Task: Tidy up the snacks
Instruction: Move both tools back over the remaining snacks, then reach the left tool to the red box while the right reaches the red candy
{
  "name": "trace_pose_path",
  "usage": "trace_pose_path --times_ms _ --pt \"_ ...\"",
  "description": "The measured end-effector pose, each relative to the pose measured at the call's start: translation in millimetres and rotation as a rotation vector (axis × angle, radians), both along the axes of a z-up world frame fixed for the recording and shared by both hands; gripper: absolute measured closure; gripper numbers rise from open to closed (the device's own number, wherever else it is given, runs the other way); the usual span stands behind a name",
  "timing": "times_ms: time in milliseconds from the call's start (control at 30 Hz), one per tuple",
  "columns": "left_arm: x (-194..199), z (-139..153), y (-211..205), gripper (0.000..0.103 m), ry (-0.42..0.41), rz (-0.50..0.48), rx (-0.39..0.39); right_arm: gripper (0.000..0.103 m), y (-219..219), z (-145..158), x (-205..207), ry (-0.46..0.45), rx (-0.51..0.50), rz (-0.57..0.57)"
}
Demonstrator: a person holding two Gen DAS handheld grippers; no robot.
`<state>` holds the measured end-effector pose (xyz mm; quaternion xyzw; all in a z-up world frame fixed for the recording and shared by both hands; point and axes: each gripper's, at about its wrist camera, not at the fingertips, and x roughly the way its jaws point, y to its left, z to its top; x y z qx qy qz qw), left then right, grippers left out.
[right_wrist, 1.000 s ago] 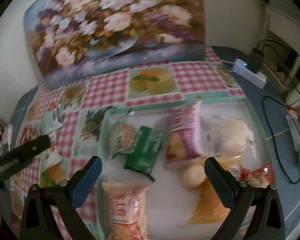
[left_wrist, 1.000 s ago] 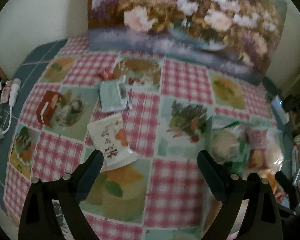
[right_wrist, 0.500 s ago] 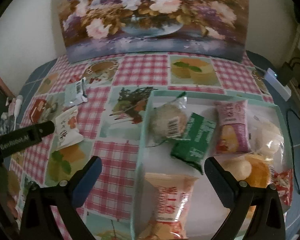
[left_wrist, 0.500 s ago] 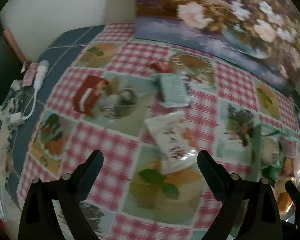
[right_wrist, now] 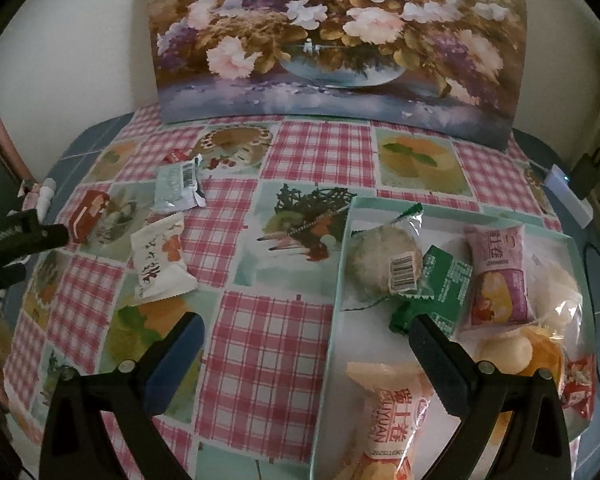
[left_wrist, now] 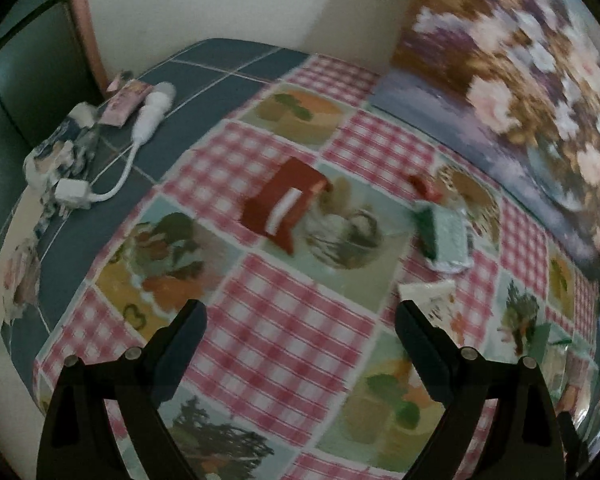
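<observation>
A pale green tray [right_wrist: 340, 280] on the right of the table holds several snack packs, among them a round cake [right_wrist: 382, 264], a green pack [right_wrist: 440, 284] and a pink pack [right_wrist: 496, 276]. Loose on the checked cloth lie a red pack [left_wrist: 290, 204] [right_wrist: 88, 216], a pale green pack [left_wrist: 448, 240] [right_wrist: 178, 190], a white pack [left_wrist: 436, 306] [right_wrist: 160, 260] and a small red candy [right_wrist: 176, 156]. My left gripper [left_wrist: 300, 340] is open and empty above the cloth, short of the red pack. My right gripper [right_wrist: 306, 344] is open and empty over the tray's left edge.
A large flower painting [right_wrist: 332, 36] leans on the wall at the table's back. A white charger with cable [left_wrist: 144, 128] and a patterned cloth [left_wrist: 56, 152] lie at the left edge. A white box [right_wrist: 568, 196] and cables sit at the right edge.
My left gripper has swung left, bringing the red pack toward the centre of its view. My right gripper has swung left from over the tray to its left edge. Both stay open.
</observation>
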<state>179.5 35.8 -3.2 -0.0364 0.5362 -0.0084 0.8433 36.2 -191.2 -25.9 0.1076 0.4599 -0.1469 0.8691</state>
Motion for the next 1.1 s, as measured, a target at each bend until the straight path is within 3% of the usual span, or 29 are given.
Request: trace_pose_path --times_ms 300,633,867,1100 --pt "18 -12 42 0.008 0.036 0.073 -0.096 0.0 8 4 7 -0.033 0.0 0.023" --pt "35 -22 61 0.008 0.056 0.109 -0.19 0.0 22 5 31 -0.048 0.068 0.044" --pt "50 -30 61 0.008 0.071 0.103 -0.217 0.0 41 -1 60 -0.028 0.095 0.086" --pt "65 -31 57 0.008 0.033 0.069 -0.205 0.0 57 -15 86 0.009 0.095 0.118"
